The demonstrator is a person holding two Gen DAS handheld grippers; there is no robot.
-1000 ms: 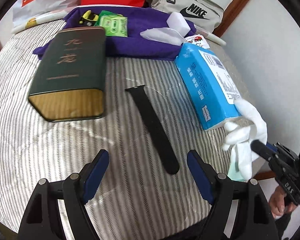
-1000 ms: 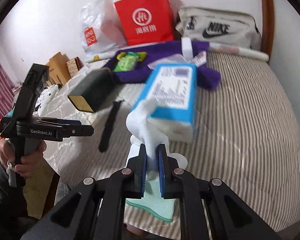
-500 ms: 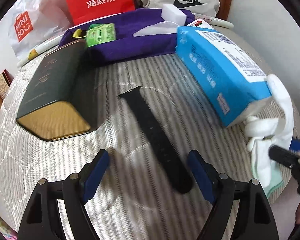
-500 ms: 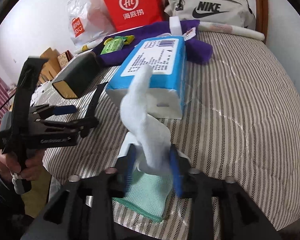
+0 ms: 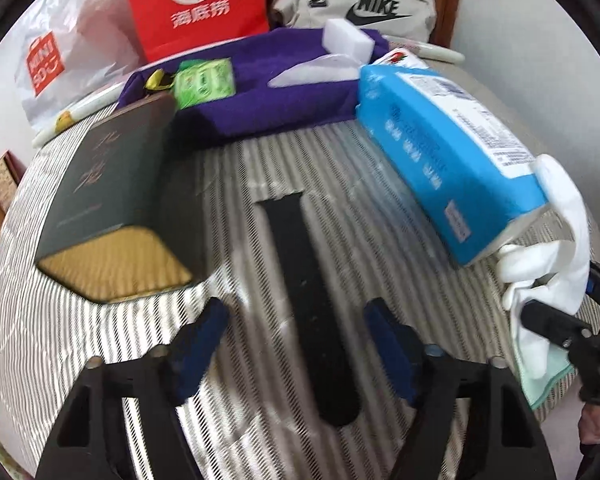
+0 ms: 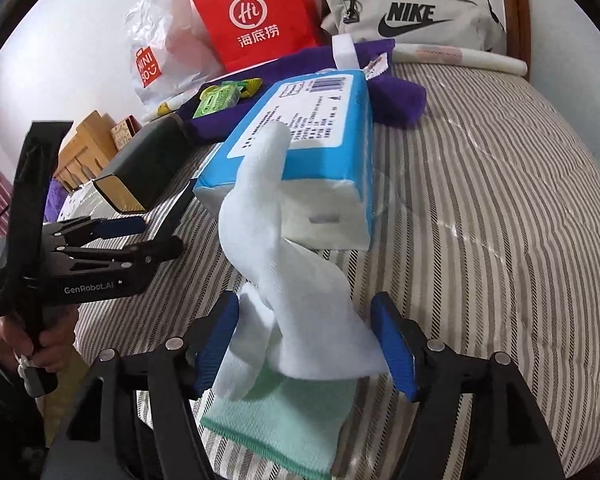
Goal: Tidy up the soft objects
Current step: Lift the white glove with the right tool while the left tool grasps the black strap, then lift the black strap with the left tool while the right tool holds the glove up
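A black strap [image 5: 296, 264] lies flat on the striped bedcover [image 6: 480, 220]. My left gripper [image 5: 296, 336] straddles its near half; the jaws are closing and the blue pads stand clear of the strap on both sides. A white glove [image 6: 296, 280] drapes from the blue tissue pack [image 6: 312, 120] down onto a mint green cloth [image 6: 284, 420]. My right gripper [image 6: 306, 344] is around the glove's lower part, jaws opening, pads just off the fabric. The left gripper [image 6: 152, 236] also shows in the right wrist view, held by a hand.
A dark green tin [image 5: 112, 200] lies left of the strap. Behind it a purple cloth [image 5: 284, 100] carries a green packet [image 5: 204, 84] and a white block [image 5: 348, 36]. A red bag [image 5: 196, 4], a Nike bag [image 5: 360, 4] and a plastic bag [image 5: 60, 52] line the wall. The bed edge is close below both grippers.
My right gripper went from shut on the white glove to wide apart, and the glove now rests on the mint cloth. My left gripper moved in over the strap and its jaws narrowed.
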